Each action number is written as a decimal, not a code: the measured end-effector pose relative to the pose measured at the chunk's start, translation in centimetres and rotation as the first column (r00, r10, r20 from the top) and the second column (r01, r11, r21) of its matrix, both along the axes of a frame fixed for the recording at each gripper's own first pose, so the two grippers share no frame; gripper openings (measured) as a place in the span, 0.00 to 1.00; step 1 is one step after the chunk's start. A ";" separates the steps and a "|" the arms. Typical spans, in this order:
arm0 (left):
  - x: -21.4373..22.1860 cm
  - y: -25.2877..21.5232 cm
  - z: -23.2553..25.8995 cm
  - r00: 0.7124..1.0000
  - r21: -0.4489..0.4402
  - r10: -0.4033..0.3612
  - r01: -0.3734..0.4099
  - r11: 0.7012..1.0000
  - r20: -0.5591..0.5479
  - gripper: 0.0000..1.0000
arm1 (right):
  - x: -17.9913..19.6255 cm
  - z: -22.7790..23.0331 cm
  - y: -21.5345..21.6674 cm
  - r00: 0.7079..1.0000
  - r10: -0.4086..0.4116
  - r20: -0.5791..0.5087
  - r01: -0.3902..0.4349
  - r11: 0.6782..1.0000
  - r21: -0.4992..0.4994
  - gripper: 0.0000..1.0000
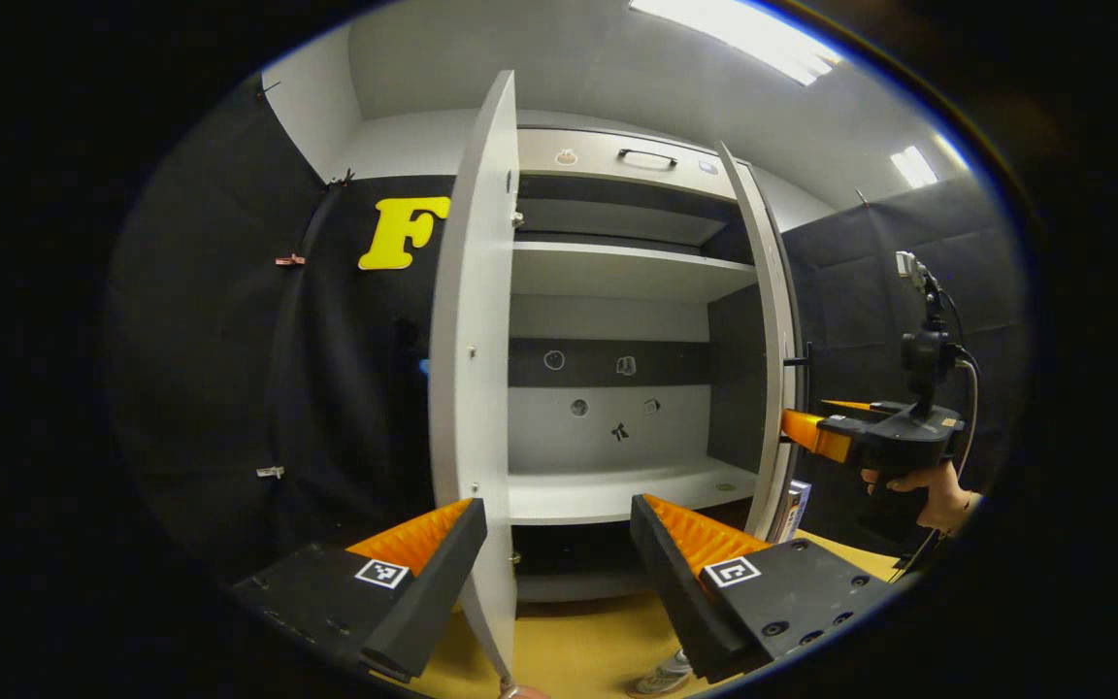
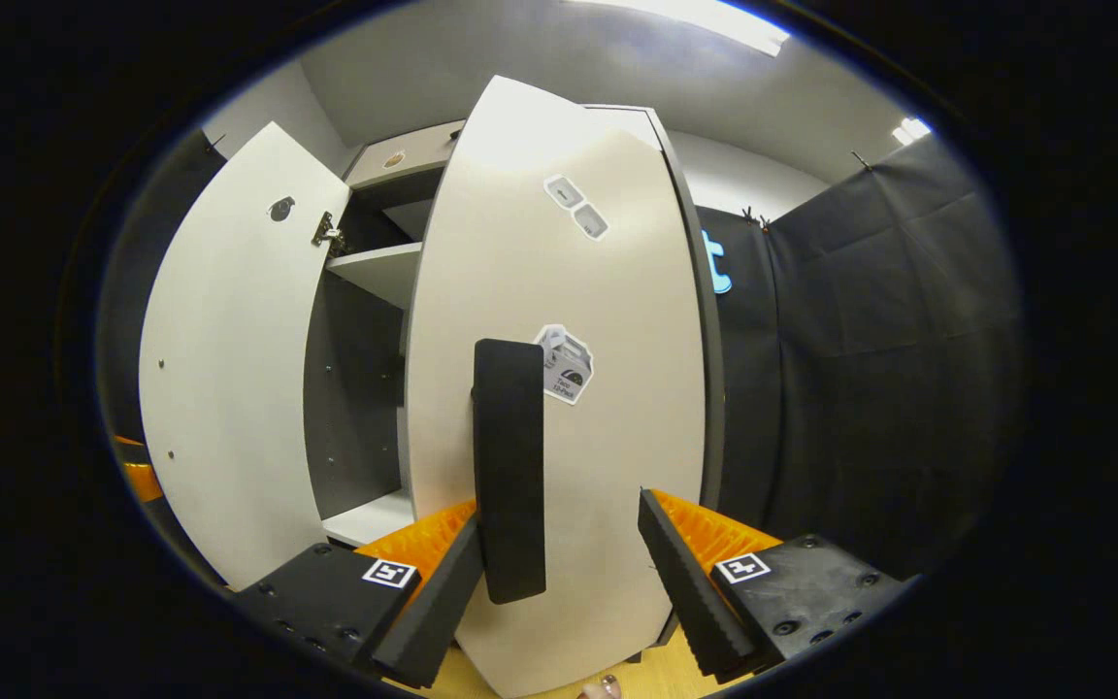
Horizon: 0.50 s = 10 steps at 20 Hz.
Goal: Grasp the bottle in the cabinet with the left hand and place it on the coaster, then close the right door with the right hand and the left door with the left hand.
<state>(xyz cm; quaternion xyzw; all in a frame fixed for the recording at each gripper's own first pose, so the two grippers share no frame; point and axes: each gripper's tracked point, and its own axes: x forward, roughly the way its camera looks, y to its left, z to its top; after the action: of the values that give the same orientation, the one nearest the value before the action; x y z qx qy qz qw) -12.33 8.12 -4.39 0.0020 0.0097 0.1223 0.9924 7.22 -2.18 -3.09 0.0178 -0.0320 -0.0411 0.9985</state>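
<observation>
A: Where do the two doors stand relative to the cabinet (image 1: pixel 617 320)?

B: Both hang open, long axes vertical. The left door (image 1: pixel 472 369) swings out from the cabinet's left side, its free edge turned edge-on toward the left gripper (image 1: pixel 559 563). That gripper's fingers are spread apart and grasp nothing; the door's edge runs down just inside the left finger. The right door (image 2: pixel 559 388) stands part-way out from the cabinet's right side, its outer face toward the right gripper (image 2: pixel 559 573).

A: And the right gripper's state?

B: Released, fingers parted. The door's dark vertical handle (image 2: pixel 510 466) hangs between them, close by the left finger; whether they touch, I cannot tell. From the left gripper view, the right gripper (image 1: pixel 811 432), held in a hand (image 1: pixel 937 490), sits against the right door's outer side.

A: Room for moving?

B: The shelves (image 1: pixel 617 490) between the doors lie bare, and floor (image 1: pixel 578 650) lies open before the cabinet. The bottle's place I cannot tell.
</observation>
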 end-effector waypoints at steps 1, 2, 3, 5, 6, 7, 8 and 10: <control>-0.4 0.9 0.2 1.000 -0.002 0.013 -0.013 1.000 0.001 0.95 | 0.3 0.0 0.3 1.000 -0.018 0.004 0.018 0.999 -0.028 0.96; -0.9 1.6 0.3 1.000 -0.003 0.023 -0.023 1.000 0.005 0.95 | 0.4 0.1 0.4 0.999 -0.031 0.009 0.032 0.998 -0.056 0.96; -1.4 2.3 0.6 0.999 -0.002 0.034 -0.034 0.999 0.008 0.95 | 0.3 0.2 0.5 0.999 -0.043 0.010 0.044 0.996 -0.076 0.96; -2.1 4.1 1.0 0.998 0.008 0.057 -0.057 0.998 0.016 0.95 | -0.4 0.4 1.3 1.000 -0.023 -0.001 0.023 0.998 -0.064 0.95; -2.2 5.2 1.2 0.997 0.018 0.070 -0.070 0.997 0.019 0.95 | -0.9 0.6 1.9 1.000 -0.007 -0.005 0.006 0.999 -0.038 0.96; -2.4 6.2 1.5 0.996 0.031 0.085 -0.086 0.996 0.022 0.95 | -1.3 0.7 2.4 1.000 0.000 -0.003 0.000 1.000 -0.027 0.96; -2.6 7.1 1.8 0.995 0.048 0.101 -0.102 0.994 0.028 0.95 | -1.8 0.7 2.5 1.000 -0.003 -0.006 0.003 1.000 -0.029 0.98; -2.9 8.4 2.4 0.992 0.077 0.119 -0.122 0.990 0.036 0.95 | -3.0 0.9 3.2 1.000 0.008 -0.006 -0.008 0.999 -0.031 0.98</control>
<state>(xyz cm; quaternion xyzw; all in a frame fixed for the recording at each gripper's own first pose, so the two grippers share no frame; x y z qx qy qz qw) -15.20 16.54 -2.00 0.0387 -0.0107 0.1823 0.9824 4.24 1.06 -2.17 0.0021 -0.0298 -0.0365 0.9989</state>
